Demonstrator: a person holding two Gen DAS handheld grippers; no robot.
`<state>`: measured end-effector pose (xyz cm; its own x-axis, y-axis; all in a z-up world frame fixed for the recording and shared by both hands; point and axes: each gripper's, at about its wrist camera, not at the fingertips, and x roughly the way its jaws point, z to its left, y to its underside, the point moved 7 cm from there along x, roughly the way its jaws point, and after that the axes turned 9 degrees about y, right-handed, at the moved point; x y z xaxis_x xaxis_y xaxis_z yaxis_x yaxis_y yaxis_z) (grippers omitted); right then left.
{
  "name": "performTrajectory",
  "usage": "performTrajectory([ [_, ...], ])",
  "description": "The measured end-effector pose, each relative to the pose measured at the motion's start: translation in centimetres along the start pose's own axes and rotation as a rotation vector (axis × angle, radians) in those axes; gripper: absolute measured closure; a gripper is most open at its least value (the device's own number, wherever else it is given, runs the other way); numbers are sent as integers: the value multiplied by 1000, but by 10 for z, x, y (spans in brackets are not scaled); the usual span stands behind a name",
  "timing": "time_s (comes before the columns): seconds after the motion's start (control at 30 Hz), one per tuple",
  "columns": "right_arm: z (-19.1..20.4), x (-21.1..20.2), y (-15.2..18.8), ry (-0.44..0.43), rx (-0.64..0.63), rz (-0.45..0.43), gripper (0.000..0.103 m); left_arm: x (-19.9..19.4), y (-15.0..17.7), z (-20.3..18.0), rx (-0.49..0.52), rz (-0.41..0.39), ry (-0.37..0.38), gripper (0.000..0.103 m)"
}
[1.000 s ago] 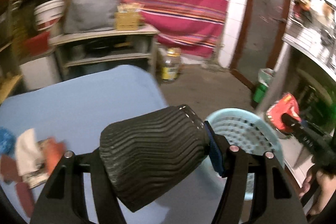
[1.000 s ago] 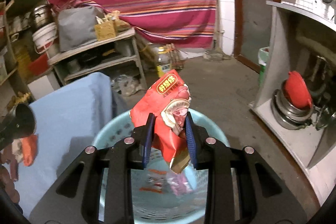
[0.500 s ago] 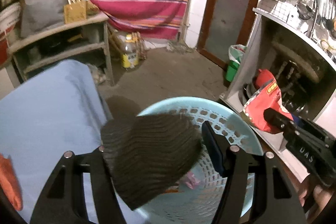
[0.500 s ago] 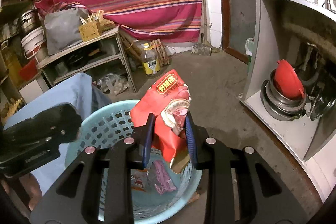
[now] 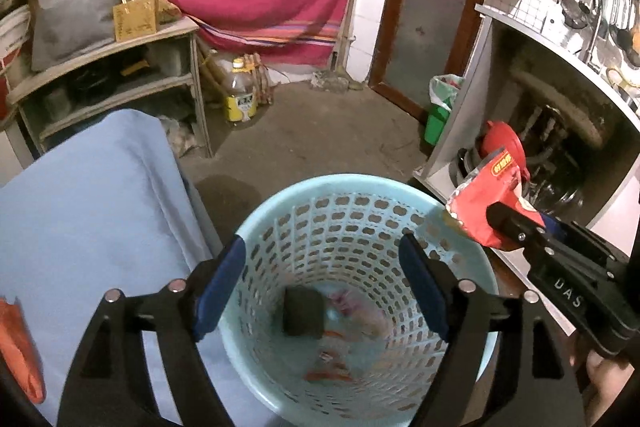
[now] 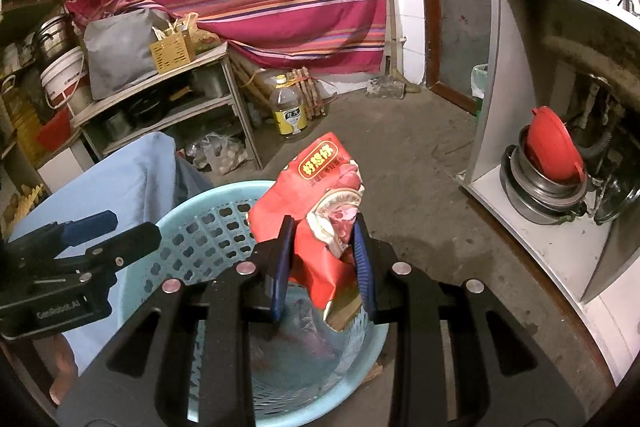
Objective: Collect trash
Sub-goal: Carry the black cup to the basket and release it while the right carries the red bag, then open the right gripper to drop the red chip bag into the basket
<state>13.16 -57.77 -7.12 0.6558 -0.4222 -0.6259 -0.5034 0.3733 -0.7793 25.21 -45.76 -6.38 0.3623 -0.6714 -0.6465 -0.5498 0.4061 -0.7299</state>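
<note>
A pale blue plastic basket (image 5: 280, 203) stands on the floor beside the blue-covered table (image 5: 88, 195). My left gripper (image 5: 320, 259) hangs over its mouth, its jaws opening with nothing between them. The black ribbed cup (image 5: 302, 311) lies at the bottom of the basket among wrappers. My right gripper (image 6: 322, 231) is shut on a red snack packet (image 6: 320, 195), held above the basket (image 6: 200, 219) near its right rim. The same red packet (image 5: 486, 195) shows at the right in the left wrist view. The left gripper (image 6: 112, 227) appears at the left in the right wrist view.
A grey shelf unit (image 5: 120, 79) with a bag and a box stands behind the table. A yellow-labelled bottle (image 6: 289, 109) sits on the concrete floor. A counter cabinet (image 6: 560, 227) with stacked pots and a red lid is on the right. An orange scrap (image 5: 18, 347) lies on the table.
My left gripper swung from over the table to above the basket, opened, and the black ribbed cup dropped into it. The right gripper stayed shut on the red packet.
</note>
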Motion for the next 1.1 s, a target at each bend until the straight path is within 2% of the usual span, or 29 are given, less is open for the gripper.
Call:
performTrajectory([
  [0.1, 0, 1, 0, -4, 0, 1, 74, -6, 0, 5, -11, -11, -13, 24],
  [0.2, 3, 2, 0, -11, 1, 4, 74, -18, -3, 15, 1, -44, -74, 21],
  [0.4, 28, 0, -1, -31, -34, 0, 74, -40, 0, 35, 8, -82, -169, 18],
  [0.53, 47, -1, 0, -34, -64, 3, 70, -56, 4, 51, -14, -95, -197, 18],
  [0.57, 52, -1, 1, -37, -69, 10, 55, -60, 5, 54, -18, -97, -202, 17],
  [0.63, 58, -1, 1, -35, -76, 11, 34, -70, 7, 61, -26, -101, -214, 16],
  [0.67, 62, 0, 2, -23, -85, 13, 29, -76, 10, 66, -29, -103, -225, 16],
  [0.73, 68, 0, 3, -21, -96, 18, 28, -90, 16, 77, -39, -111, -247, 15],
  [0.8, 73, 0, 3, -11, -93, 17, 22, -103, 22, 89, -55, -116, -265, 14],
  [0.87, 77, -3, 3, -1, -87, 1, 11, -119, 32, 104, -82, -124, -285, 14],
  [0.93, 85, -10, 0, 14, -84, -31, 4, -137, 45, 121, -108, -130, -313, 13],
  [1.1, 120, -19, 5, 15, -114, -76, 4, -186, 84, 166, -157, -131, -422, 9],
])
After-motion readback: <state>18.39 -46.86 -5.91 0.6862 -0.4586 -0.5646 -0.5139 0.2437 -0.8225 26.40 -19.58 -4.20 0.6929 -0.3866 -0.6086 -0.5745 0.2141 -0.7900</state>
